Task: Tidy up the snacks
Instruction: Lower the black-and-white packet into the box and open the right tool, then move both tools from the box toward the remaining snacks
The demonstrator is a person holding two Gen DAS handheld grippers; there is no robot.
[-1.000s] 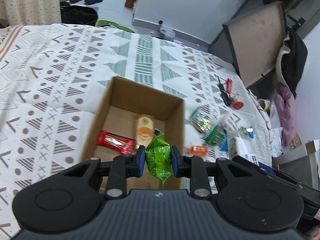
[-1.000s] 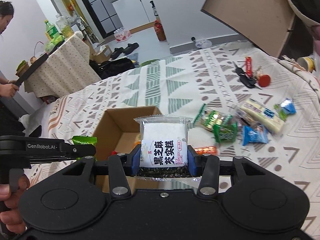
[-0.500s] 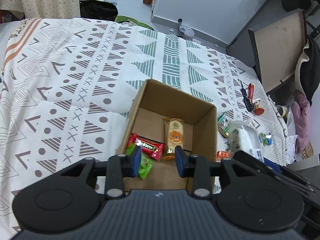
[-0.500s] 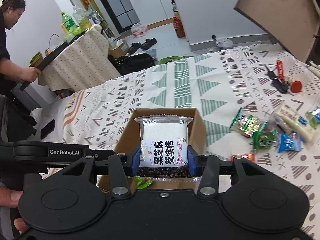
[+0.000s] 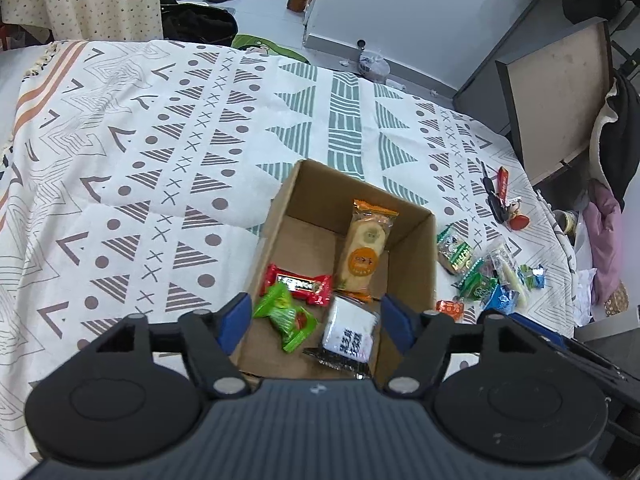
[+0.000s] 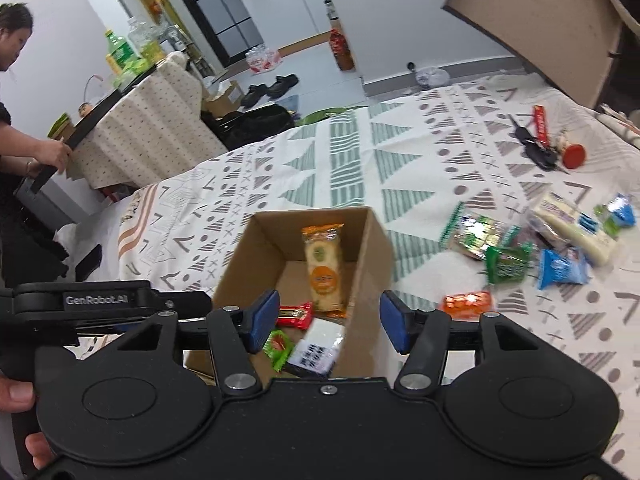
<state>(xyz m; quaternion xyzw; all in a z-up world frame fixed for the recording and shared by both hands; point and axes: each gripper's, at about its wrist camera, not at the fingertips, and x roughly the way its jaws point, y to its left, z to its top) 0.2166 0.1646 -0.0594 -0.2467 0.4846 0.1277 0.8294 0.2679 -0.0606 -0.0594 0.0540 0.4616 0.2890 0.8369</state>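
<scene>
Brown cardboard box (image 5: 416, 248), open-topped, sits on the patterned bed cover (image 5: 160, 152) toward its right side, with broad bare cover to the box's left and far side. Inside lie four snacks: an orange-topped biscuit pack (image 5: 366, 250) leaning against the far wall, a red bar (image 5: 298, 283), a green packet (image 5: 286, 318), and a white packet (image 5: 350, 334) with black Chinese print, too blurred to read, near the right wall. The left claw (image 5: 314, 322) hovers over the box's near end, jaws wide apart and empty. The right claw (image 6: 326, 322) is likewise spread and empty above the same end. Loose snacks (image 6: 520, 248) lie in a cluster between the box and the bed's right edge; an orange packet (image 6: 466, 303) lies just beside the box.

Only the right wrist view shows the left tool's arm, lettered "GenRobot.AI" (image 6: 96, 300), a hand (image 6: 18, 396) gripping it, and a person (image 6: 24, 92) at a cloth-covered table (image 6: 140, 120). Keys (image 5: 494, 196) lie near the bed's far right corner.
</scene>
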